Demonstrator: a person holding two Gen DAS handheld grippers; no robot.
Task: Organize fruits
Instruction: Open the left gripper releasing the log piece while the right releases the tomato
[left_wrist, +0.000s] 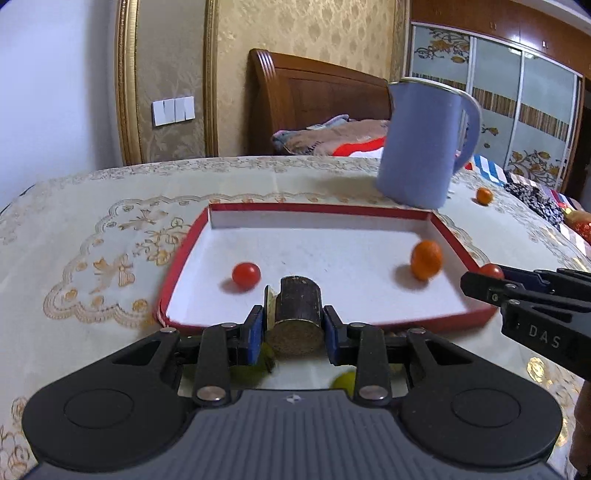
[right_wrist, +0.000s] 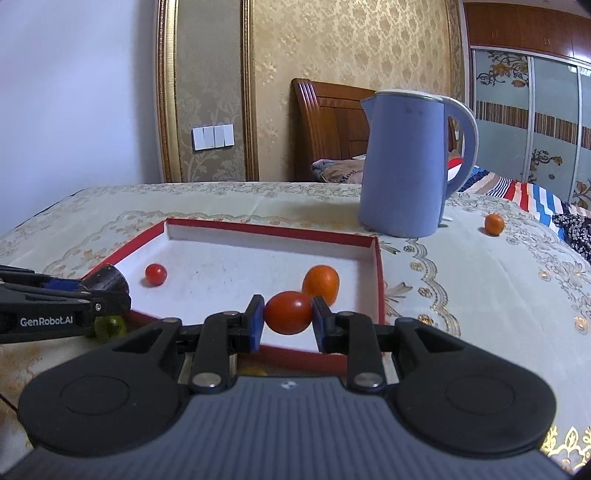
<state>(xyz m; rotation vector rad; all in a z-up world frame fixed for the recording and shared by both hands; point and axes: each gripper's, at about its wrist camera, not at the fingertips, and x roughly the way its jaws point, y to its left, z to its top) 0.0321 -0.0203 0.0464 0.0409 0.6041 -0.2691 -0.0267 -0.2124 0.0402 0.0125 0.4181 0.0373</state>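
My left gripper (left_wrist: 293, 323) has its blue fingers (left_wrist: 255, 332) clenched on a short dark cylinder (left_wrist: 297, 314) with a pale cut end, holding it over the near rim of the red-edged tray (left_wrist: 369, 208); from the right wrist view the same left gripper (right_wrist: 110, 291) comes in from the tray's left side with the cylinder (right_wrist: 109, 280) at its tip. My right gripper (right_wrist: 288, 314) is grasping a red tomato (right_wrist: 289, 312) between its blue fingers (right_wrist: 255, 321), just above the tray's (right_wrist: 273, 230) near edge; in the left wrist view that right gripper (left_wrist: 480, 282) reaches in at the tray's right rim with the tomato (left_wrist: 491, 271) partly showing behind it. Inside the tray a smaller red tomato (left_wrist: 246, 275) lies toward its left side and an orange kumquat (left_wrist: 426, 259) toward its right, well apart from one another. In the right wrist view the kumquat (right_wrist: 320, 283) sits just behind my held tomato. A blue kettle (right_wrist: 406, 166) stands on the tabletop (right_wrist: 480, 295) just beyond the tray's far right corner, and a second small orange fruit (right_wrist: 494, 224) lies on the tabletop to the right of the kettle. A green fruit (right_wrist: 109, 326) sits outside the tray's near left corner, below my left gripper.
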